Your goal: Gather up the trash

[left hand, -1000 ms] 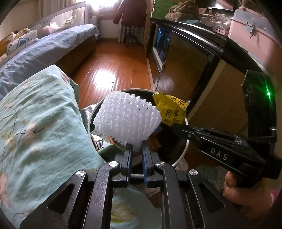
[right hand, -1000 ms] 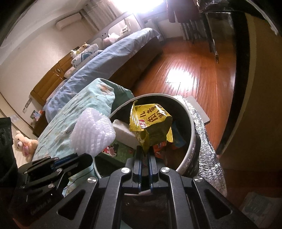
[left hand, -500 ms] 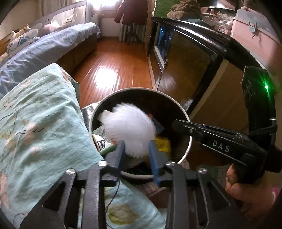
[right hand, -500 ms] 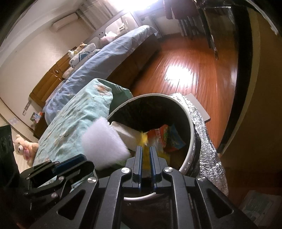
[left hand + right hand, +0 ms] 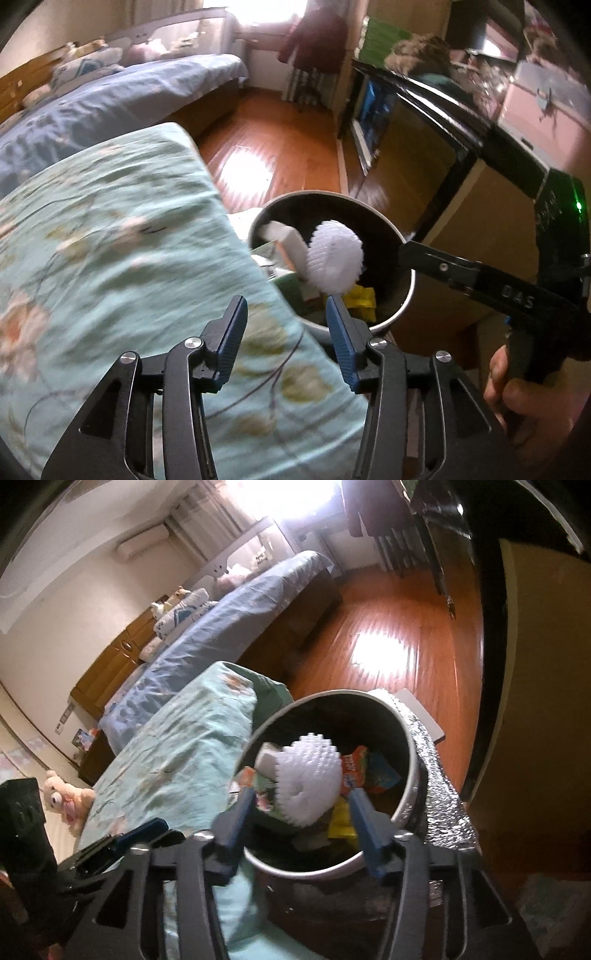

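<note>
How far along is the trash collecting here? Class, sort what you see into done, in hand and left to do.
Done: the white foam net and yellow wrapper lie inside the round bin with other packets.
In hand: nothing. The left gripper and right gripper have their jaws opening, with no trash pressed between the pads.
Left: no loose trash shows on the floral quilt or wooden floor; elsewhere is out of view.

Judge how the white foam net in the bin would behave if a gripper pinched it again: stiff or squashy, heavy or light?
The white foam net is an open knobbly mesh, so it probably squashes easily and weighs little. Its bumpy surface should resist slipping. Sitting loosely atop other rubbish in the bin, it would likely shift at a nudge.
</note>
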